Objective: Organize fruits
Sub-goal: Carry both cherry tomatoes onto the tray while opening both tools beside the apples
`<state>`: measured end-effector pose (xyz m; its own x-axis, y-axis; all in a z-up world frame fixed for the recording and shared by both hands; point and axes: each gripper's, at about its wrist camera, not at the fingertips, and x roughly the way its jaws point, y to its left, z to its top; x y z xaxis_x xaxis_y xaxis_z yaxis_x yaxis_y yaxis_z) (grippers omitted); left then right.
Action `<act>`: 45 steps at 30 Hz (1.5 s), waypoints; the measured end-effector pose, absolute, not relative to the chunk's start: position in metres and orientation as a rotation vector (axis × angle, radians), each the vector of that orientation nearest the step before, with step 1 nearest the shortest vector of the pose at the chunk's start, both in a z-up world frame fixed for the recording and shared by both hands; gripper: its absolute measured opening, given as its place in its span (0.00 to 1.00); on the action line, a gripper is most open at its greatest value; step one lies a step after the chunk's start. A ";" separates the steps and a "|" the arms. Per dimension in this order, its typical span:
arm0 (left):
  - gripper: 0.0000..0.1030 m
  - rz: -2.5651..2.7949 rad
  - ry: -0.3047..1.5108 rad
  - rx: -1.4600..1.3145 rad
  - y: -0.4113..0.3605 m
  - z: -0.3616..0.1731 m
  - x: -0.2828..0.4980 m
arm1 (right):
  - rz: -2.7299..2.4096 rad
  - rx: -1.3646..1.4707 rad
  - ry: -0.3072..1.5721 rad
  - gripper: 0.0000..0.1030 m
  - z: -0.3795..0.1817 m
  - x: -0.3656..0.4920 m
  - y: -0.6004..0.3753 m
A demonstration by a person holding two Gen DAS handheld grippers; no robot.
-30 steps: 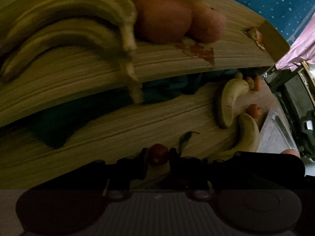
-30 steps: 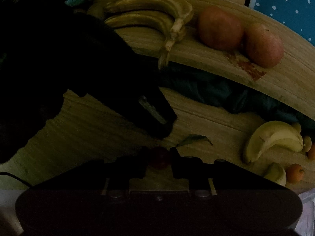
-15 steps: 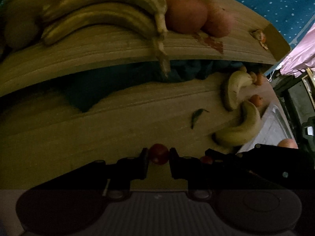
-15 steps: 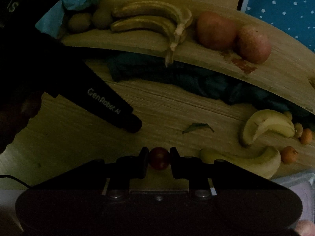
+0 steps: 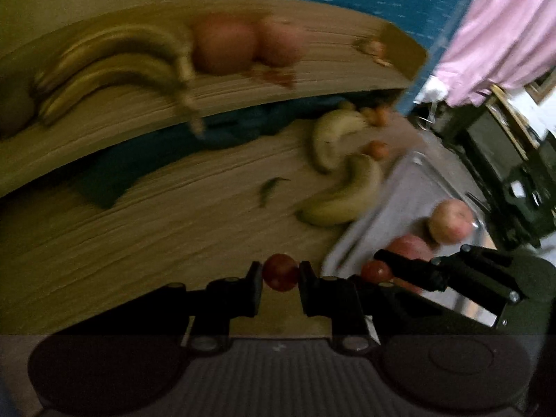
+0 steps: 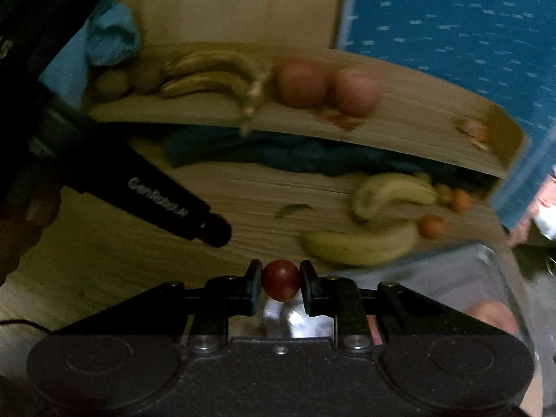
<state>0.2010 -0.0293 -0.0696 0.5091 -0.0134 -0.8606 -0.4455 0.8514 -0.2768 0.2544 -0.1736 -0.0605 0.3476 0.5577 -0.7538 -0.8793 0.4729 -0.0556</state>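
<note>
Over the near edge of the wooden table (image 5: 146, 243), my left gripper (image 5: 280, 272) is clamped on a small red fruit (image 5: 280, 271), pinched between both fingers, and my right gripper (image 6: 280, 279) grips a second small red fruit (image 6: 280, 279) the same way, just above the corner of the metal tray (image 5: 399, 187). In the left view the right gripper shows as a dark shape low on the right, its red fruit at its tip over the tray. Two apples (image 5: 450, 220) already lie in that tray. On the table, just beside the tray's far edge, are two loose bananas (image 6: 361, 245) and a few small orange fruits (image 6: 431, 226), with a green leaf (image 6: 293, 209) a little to their left. On the raised wooden shelf (image 6: 399, 132) behind sit a pair of joined bananas (image 6: 212, 76), two more apples (image 6: 302, 81) touching each other, and brownish round fruits at its left end. Both views are motion-blurred.
</note>
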 end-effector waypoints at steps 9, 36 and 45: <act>0.24 0.135 0.994 -0.443 -0.074 -0.054 0.228 | 0.798 -0.438 0.734 0.24 -0.044 0.273 -0.235; 0.24 0.117 1.083 -0.419 -0.147 -0.089 0.352 | 0.846 -0.464 0.931 0.24 -0.102 0.387 -0.308; 0.24 0.147 1.125 -0.430 -0.150 -0.103 0.361 | 0.880 -0.480 0.964 0.24 -0.114 0.401 -0.308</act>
<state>0.3614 -0.1501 -0.1029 0.4312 -0.0999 -0.8967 -0.3276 0.9087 -0.2588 0.4008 -0.3078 -0.1140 0.2771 0.4261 -0.8612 -0.8187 0.5739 0.0206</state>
